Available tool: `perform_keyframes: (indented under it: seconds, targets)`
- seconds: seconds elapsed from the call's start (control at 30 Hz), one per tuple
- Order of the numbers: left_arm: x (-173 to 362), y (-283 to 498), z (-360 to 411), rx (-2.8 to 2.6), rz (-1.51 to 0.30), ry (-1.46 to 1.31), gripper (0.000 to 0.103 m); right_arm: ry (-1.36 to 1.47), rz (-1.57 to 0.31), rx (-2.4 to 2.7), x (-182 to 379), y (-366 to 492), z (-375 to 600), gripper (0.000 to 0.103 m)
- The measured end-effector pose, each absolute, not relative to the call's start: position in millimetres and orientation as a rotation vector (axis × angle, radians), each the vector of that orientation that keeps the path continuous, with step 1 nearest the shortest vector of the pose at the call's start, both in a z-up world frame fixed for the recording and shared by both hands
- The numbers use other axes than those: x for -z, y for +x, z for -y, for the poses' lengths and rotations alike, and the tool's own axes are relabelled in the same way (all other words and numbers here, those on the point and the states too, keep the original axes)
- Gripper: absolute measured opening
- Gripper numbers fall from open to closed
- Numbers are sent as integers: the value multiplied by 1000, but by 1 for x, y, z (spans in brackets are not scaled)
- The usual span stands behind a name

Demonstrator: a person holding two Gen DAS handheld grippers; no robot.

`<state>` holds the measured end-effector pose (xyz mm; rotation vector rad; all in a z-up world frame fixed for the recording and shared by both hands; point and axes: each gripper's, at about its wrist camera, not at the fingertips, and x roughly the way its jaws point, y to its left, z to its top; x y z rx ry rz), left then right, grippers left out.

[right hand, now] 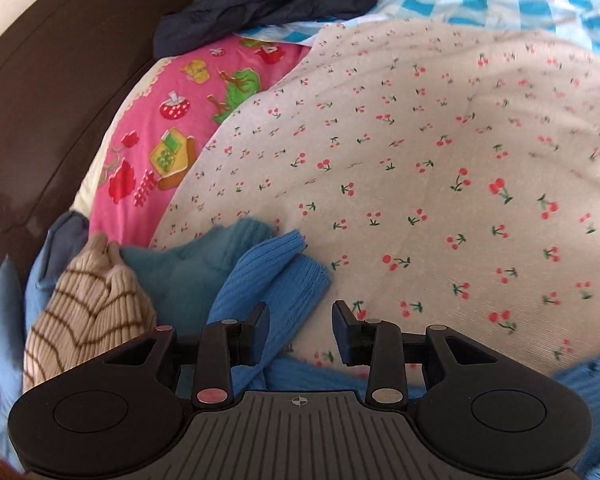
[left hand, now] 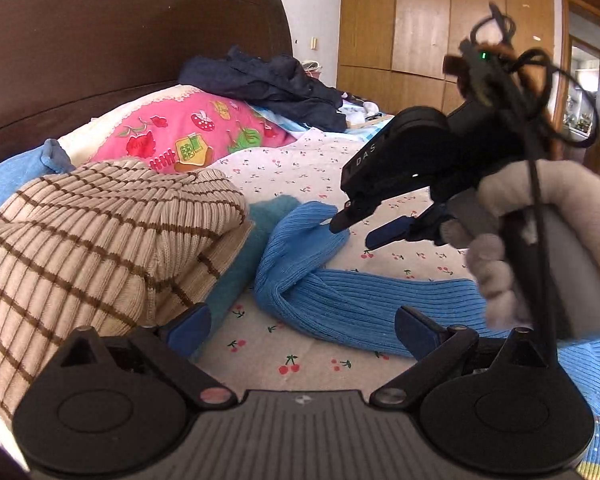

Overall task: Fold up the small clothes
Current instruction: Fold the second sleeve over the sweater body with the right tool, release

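Left tongs [left hand: 302, 332] spread wide over the cherry-print bed sheet [left hand: 300, 168], gripping nothing. Right tongs [right hand: 300, 330] parted, empty, held by a gloved hand [left hand: 540, 248]. Blue ribbed sweater [left hand: 340, 288] lying on the sheet just ahead of both tongs, one sleeve folded over. Striped beige knit [left hand: 100, 240] heaped left of the tongs, teal garment [right hand: 196, 268] beneath. Pink pillow [left hand: 196, 128] and dark clothes [left hand: 276, 80] farther ahead. No containers visible.
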<state>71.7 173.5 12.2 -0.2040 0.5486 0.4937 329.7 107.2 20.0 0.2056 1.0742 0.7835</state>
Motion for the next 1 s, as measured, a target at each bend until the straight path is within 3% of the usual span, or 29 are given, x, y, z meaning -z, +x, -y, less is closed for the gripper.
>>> perform_keyframes:
  seconds: [0.4,0.47,0.5,0.57,1.0]
  targets:
    - [-8,73,-180,-526,-572,-259,102,318,-1118,-807,-3,340,-117,36]
    - [-8,73,-181,-530,-574,-264,102,258,-1120,-802,-7,339,-126,31]
    - [-8,73,-180,-531,-574,-259,102,213,-1125,-795,-8,337,-131,18]
    - [-8,72,-180,-534,-572,-253,102,118,-1125,-773,-8,331,-138,10]
    - [-12,72,-166,-475,-538,-198,102,178,-859,-717,-89,295,-54,7]
